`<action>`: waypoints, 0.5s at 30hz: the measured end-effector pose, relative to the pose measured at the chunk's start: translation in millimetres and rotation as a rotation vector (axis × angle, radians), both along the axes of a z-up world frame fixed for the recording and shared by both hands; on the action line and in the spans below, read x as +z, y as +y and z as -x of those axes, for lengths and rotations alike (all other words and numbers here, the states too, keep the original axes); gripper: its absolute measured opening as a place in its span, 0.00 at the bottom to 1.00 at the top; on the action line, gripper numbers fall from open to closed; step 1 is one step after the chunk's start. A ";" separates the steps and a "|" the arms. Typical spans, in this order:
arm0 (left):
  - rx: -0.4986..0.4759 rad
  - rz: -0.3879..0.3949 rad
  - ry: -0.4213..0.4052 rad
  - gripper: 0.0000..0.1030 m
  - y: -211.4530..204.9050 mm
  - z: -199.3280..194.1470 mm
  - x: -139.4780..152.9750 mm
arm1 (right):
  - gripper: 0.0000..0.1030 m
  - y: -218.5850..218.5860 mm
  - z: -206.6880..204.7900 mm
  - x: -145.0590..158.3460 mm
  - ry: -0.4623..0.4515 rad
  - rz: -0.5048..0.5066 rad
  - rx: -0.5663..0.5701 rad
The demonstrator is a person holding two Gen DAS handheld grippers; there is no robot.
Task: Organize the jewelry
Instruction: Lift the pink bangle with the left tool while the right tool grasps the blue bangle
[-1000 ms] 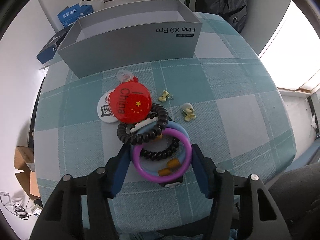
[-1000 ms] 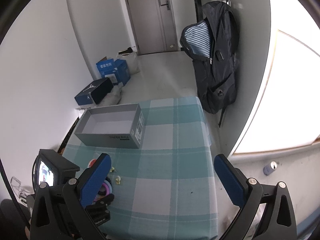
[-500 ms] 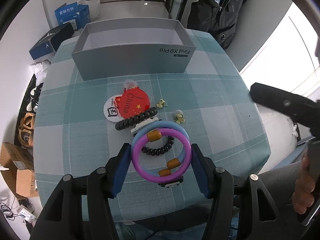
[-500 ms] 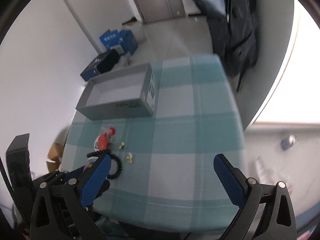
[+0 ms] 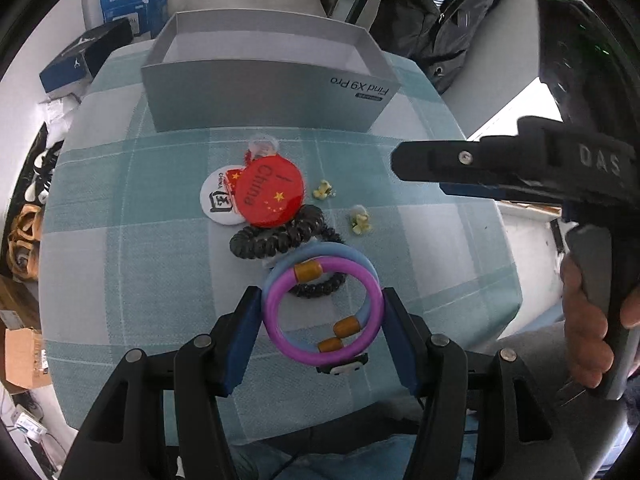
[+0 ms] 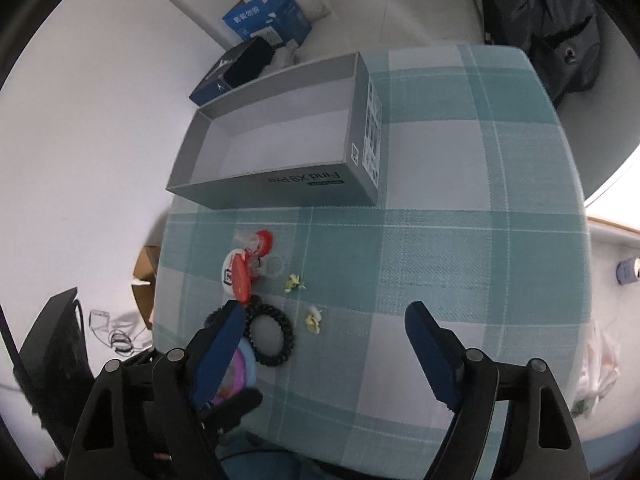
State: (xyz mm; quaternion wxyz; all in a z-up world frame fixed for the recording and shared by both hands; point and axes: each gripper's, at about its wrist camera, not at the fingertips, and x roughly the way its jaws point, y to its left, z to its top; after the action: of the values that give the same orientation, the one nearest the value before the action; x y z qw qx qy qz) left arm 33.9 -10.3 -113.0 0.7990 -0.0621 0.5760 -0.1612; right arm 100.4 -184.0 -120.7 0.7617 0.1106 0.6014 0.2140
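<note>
the left gripper [image 5: 322,312] points down at the table and clamps a purple bangle [image 5: 322,307] across its width, one blue pad pressed against each side of the ring. a light blue bangle [image 5: 320,254] sits just behind the purple one and appears joined to it by amber beads [image 5: 308,271]; whether the pads also touch the blue ring is hard to tell. the pair hangs over the near part of the teal checked tablecloth [image 5: 432,248].

under and behind the bangles lie two black spiral hair ties [image 5: 276,238], overlapping each other. past them a red round badge [image 5: 269,191] printed "china" leans on a white round badge [image 5: 218,200]. two small yellow flower earrings [image 5: 360,222] rest apart on the cloth to the right of the badges. an open grey phone box [image 5: 268,92] stands at the far side of the table.

the right gripper [image 6: 326,354] has just been narrowing its jaws, yet they stand wide with nothing between them, above the cloth near the closer yellow earring [image 6: 313,320]. a hand [image 5: 588,320] holds its handle at the right edge of the left wrist view.
</note>
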 end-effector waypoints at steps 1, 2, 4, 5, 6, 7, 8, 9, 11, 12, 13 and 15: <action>0.002 -0.018 0.003 0.53 0.4 0.2 -2.5 | 0.80 0.2 0.8 -3.7 0.012 -0.004 -0.004; -0.005 -0.029 0.021 0.53 -1.5 -1.2 -7.3 | 0.80 0.7 1.9 -7.4 0.023 -0.003 -0.008; -0.007 -0.038 0.055 0.53 -3.6 -4.3 -14.9 | 0.80 1.3 0.9 -12.2 0.037 0.001 -0.012; -0.010 -0.039 0.053 0.53 -4.3 -4.6 -15.2 | 0.80 2.4 0.2 -13.7 0.041 -0.001 -0.011; -0.017 -0.042 0.050 0.53 -4.6 -4.2 -14.2 | 0.80 3.4 0.4 -14.3 0.042 -0.002 -0.005; -0.027 -0.046 0.054 0.53 -6.2 -4.7 -14.5 | 0.80 5.1 -0.2 -14.3 0.040 0.004 0.003; -0.033 -0.061 0.066 0.53 -7.9 -5.7 -16.0 | 0.80 6.8 1.4 -12.8 0.028 0.015 0.012; -0.033 -0.060 0.064 0.53 -7.9 -6.0 -15.9 | 0.80 7.2 1.2 -11.3 0.022 0.018 0.016; -0.031 -0.069 0.071 0.53 -5.8 -7.4 -14.0 | 0.80 9.3 2.9 -8.4 0.007 0.018 0.027; -0.033 -0.069 0.070 0.53 -6.1 -7.6 -13.2 | 0.80 10.4 3.1 -8.1 0.005 0.018 0.030; -0.036 -0.072 0.065 0.53 -7.2 -6.8 -12.5 | 0.80 12.2 3.5 -8.9 0.001 0.019 0.032; -0.044 -0.088 0.060 0.53 -7.6 -2.1 -13.4 | 0.80 12.7 3.8 -8.1 -0.004 0.019 0.034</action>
State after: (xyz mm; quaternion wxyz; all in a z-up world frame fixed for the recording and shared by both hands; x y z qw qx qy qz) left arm 36.0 -17.9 -126.4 0.7798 -0.0193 0.6072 -0.1513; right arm 96.6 -171.2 -128.8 0.7603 0.0925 0.6036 0.2214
